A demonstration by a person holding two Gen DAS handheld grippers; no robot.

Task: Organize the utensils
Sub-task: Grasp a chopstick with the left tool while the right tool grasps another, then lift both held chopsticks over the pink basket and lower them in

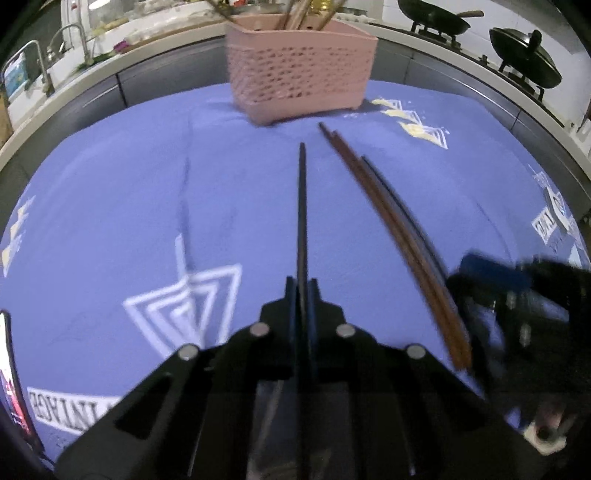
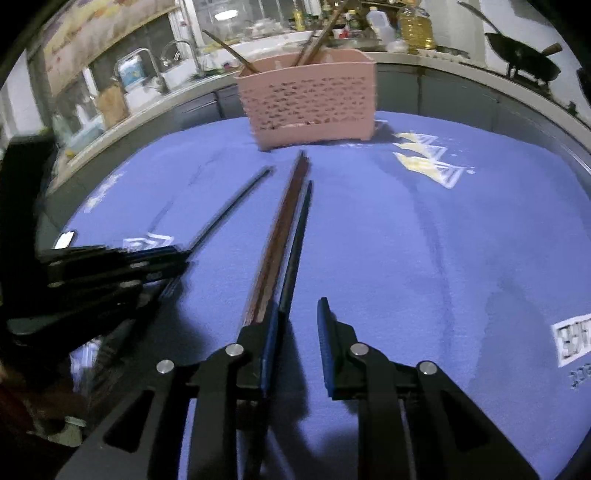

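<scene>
My left gripper [image 1: 302, 284] is shut on a black chopstick [image 1: 302, 206] that points straight ahead at the pink utensil basket [image 1: 301, 70]. The basket holds several upright utensils. To the right lie two brown chopsticks [image 1: 388, 229] with a second black chopstick [image 1: 399, 199] beside them on the blue cloth. In the right wrist view my right gripper [image 2: 297, 314] stands open over the near ends of these. The brown pair [image 2: 280, 229] runs under its left finger, and the black chopstick [image 2: 297, 240] reaches into the gap, untouched by the right finger. The left gripper [image 2: 181, 258] is seen at the left with its chopstick [image 2: 229, 206].
A blue printed cloth [image 2: 424, 258] covers the table. A phone [image 1: 11, 376] lies at its left edge. Behind the basket [image 2: 306, 103] runs a kitchen counter with a sink tap [image 1: 74, 37], oil bottles [image 2: 415, 22] and black woks [image 1: 436, 16] on a stove.
</scene>
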